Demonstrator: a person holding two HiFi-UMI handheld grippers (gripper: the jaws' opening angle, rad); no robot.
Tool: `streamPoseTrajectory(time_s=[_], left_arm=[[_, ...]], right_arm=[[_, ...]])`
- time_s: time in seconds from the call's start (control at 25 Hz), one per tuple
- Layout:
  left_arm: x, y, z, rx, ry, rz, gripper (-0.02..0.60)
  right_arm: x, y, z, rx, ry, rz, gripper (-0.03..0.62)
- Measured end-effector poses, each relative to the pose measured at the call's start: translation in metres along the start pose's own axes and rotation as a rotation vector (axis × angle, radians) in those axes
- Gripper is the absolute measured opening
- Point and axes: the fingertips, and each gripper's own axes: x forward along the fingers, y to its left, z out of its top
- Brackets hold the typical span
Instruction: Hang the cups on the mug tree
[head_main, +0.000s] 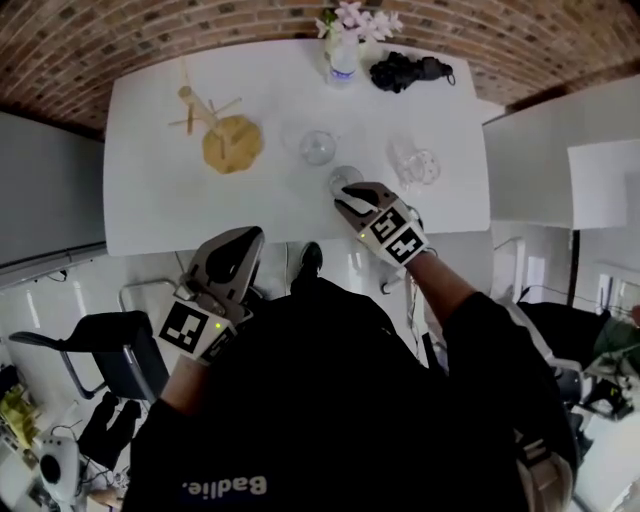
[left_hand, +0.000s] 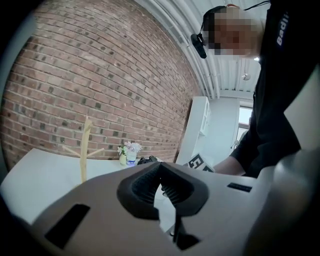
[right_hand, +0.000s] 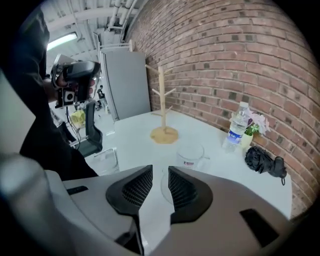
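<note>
The wooden mug tree (head_main: 212, 122) stands at the far left of the white table (head_main: 150, 205); it also shows as the mug tree (right_hand: 162, 105) and the mug tree (left_hand: 85, 150), with bare pegs. Three clear glass cups stand on the table: one cup (head_main: 318, 147) mid-table, one cup (head_main: 415, 165) to the right, one cup (head_main: 343, 179) nearest me. My right gripper (head_main: 348, 196) is at that nearest cup, open; the cup's rim (right_hand: 163, 190) shows through the gap of the right gripper (right_hand: 157, 172), pads not pressing it. My left gripper (head_main: 243, 243) hangs before the table's front edge; the left gripper (left_hand: 160, 176) is shut and empty.
A water bottle (right_hand: 235, 131), a small vase of flowers (head_main: 352, 22) and a black folded umbrella (head_main: 405, 70) sit along the table's far edge by the brick wall. A second glass cup (right_hand: 190, 151) stands beyond my right jaws. An office chair (head_main: 105, 350) is at lower left.
</note>
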Motion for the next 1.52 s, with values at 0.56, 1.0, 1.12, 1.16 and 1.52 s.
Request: streamPoseTrajectory(time_s=[0.56,1.0,1.12,1.16,1.52], left_arm=[[-0.008,0.023,-0.008,-0.006,-0.007,-0.003,0.003],[-0.06,0.059,-0.004,-0.008,-0.029,-0.046,0.002],[-0.068,0.068,0.001,-0.003,-0.039,-0.071,0.003],[-0.071,0.071,0.002,-0.001,-0.039,-0.078,0.003],[-0.097,0.099,0.004,0.043,-0.045,-0.119,0.011]], right_arm=[[0.057,-0.002,-0.051,-0.46,0.492,-0.005,0.102],[0.062,0.001,-0.059,-0.398,0.562,-0.071,0.057],[0.059,0.004,-0.055,-0.373,0.539,-0.106,0.052],[0.058,0.006,-0.054,-0.362,0.53,-0.117,0.051],[0.053,0.058,0.031,-0.119,0.261,-0.119,0.046]])
